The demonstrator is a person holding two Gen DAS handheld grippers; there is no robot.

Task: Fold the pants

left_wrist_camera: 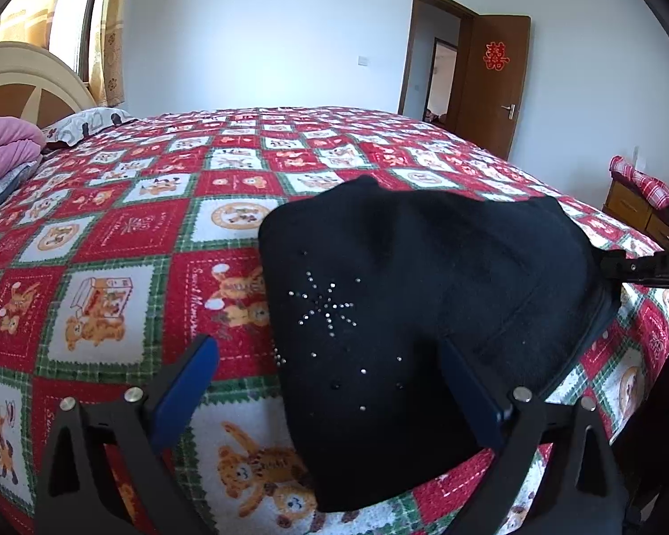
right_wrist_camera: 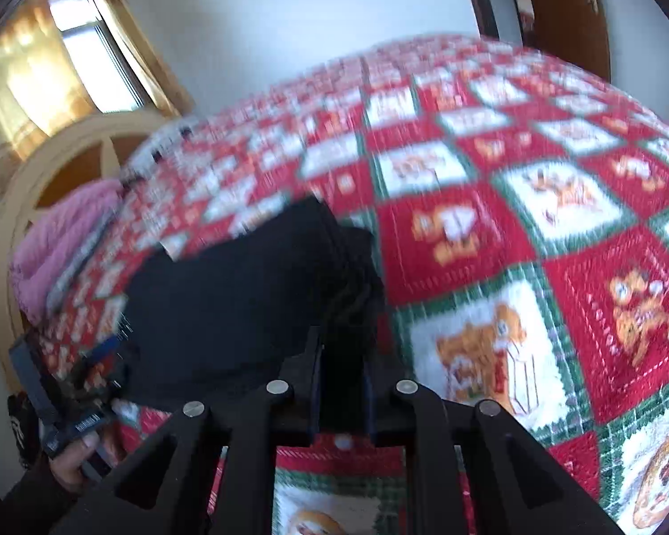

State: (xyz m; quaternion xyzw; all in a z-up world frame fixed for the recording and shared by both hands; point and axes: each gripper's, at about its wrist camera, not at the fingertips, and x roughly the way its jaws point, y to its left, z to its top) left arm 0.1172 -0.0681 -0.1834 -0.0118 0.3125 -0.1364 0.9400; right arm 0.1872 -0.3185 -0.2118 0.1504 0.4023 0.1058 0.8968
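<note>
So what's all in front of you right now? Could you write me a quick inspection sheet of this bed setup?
Surface: bed with a red, green and white teddy-bear quilt.
Job's things: black pants, bunched, with a rhinestone star, lying on the quilt.
Clutter: pink blanket and patterned pillow by the headboard.
Grippers: left gripper open, jaws astride the pants; right gripper shut on the pants' edge.
Cables: nothing seen.
Surroundings: curtained window, open brown door, white walls.

Black pants (left_wrist_camera: 406, 312), folded into a thick bundle with a rhinestone starburst at nine o'clock, lie on the bed.
</note>
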